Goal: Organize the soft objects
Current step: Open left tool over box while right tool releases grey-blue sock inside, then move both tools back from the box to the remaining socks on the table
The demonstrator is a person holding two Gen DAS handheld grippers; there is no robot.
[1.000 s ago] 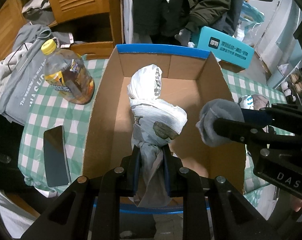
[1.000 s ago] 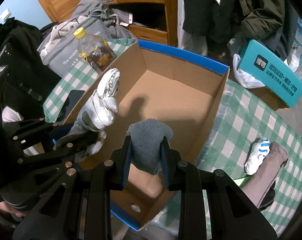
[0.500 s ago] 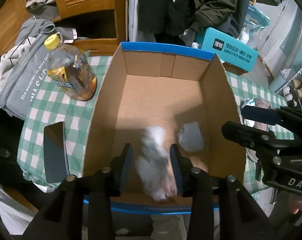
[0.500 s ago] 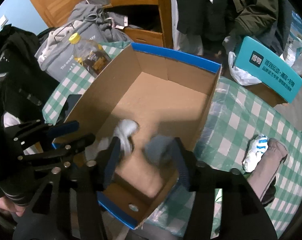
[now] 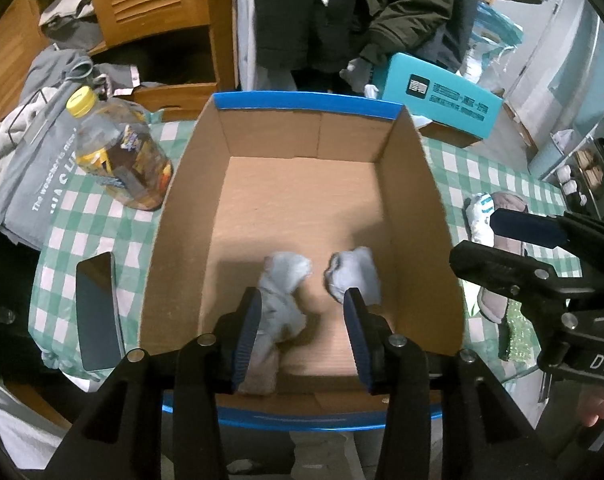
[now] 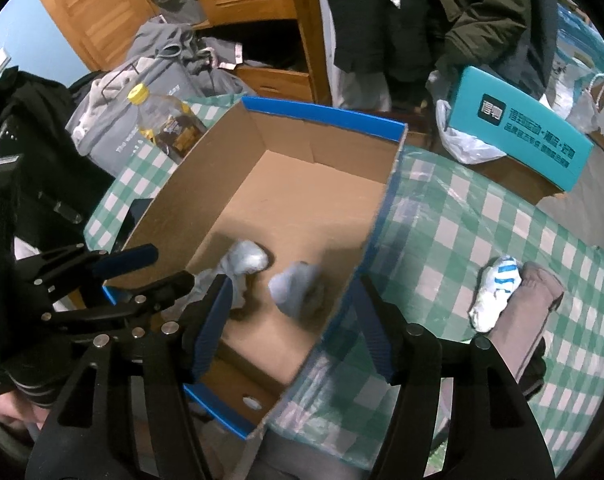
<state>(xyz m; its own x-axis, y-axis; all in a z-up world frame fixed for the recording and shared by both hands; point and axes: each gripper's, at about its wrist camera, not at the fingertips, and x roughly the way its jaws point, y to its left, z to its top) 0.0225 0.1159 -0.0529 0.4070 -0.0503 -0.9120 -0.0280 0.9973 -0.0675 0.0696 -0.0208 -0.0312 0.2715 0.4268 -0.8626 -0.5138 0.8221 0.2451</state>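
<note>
Both claws are spread wide and empty over the box (image 5: 414, 200). The left claw (image 5: 302, 340) hangs above the box's near end, its jaws well apart with nothing between them. The right claw (image 6: 292, 330) sits over the box's near right corner, also released, one finger inside the wall line and the other outside it.

Down on the box floor, near the front wall, lie two soft bundles. The pale sock bundle (image 5: 280, 296) sits left of centre, stretched toward the front wall, partly behind the left claw's finger. The grey sock ball (image 5: 354, 274) lies just beside it to the right, apart from it by a small gap. Both look blurred.

Right of the box, on the checked bench (image 6: 482, 216), a white sock with blue stripes (image 6: 494, 292) rests against a brownish sock (image 6: 526, 320); they are touching. Left of the box stands a bottle (image 5: 122, 160) with a yellow cap, close to the box wall, and nearer the front a dark phone (image 5: 98, 308) lies flat. Behind the bottle is a heap of grey clothing (image 5: 26, 168). Beyond the box's far right corner sits a teal carton (image 5: 438, 100).
</note>
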